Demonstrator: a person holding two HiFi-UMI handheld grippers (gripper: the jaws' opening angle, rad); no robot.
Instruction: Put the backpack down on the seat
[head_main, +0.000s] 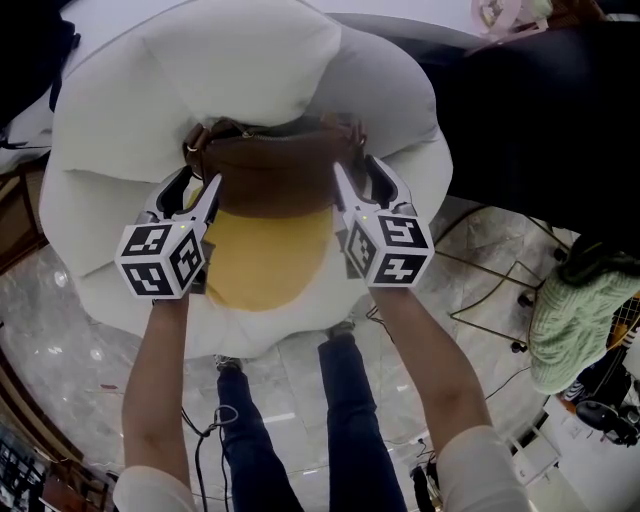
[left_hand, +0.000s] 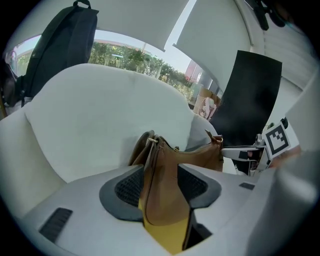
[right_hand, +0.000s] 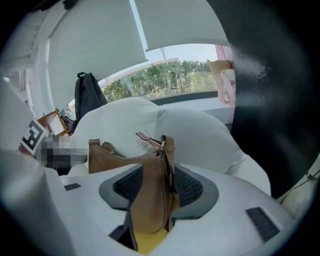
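Bag on cushion atop seat, between left tool and right tool

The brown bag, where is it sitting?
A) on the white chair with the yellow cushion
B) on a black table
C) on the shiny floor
A: the brown bag sits on the yellow cushion of the white chair, up against its puffy back.

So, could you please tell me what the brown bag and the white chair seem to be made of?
Brown bag: likely leather or an imitation; smooth, dull sheen, seamed edges, small metal buckle.
Chair: white padded upholstery, matte, soft rounded lobes; probably fabric.
Seat cushion: yellow, matte, seemingly cloth.
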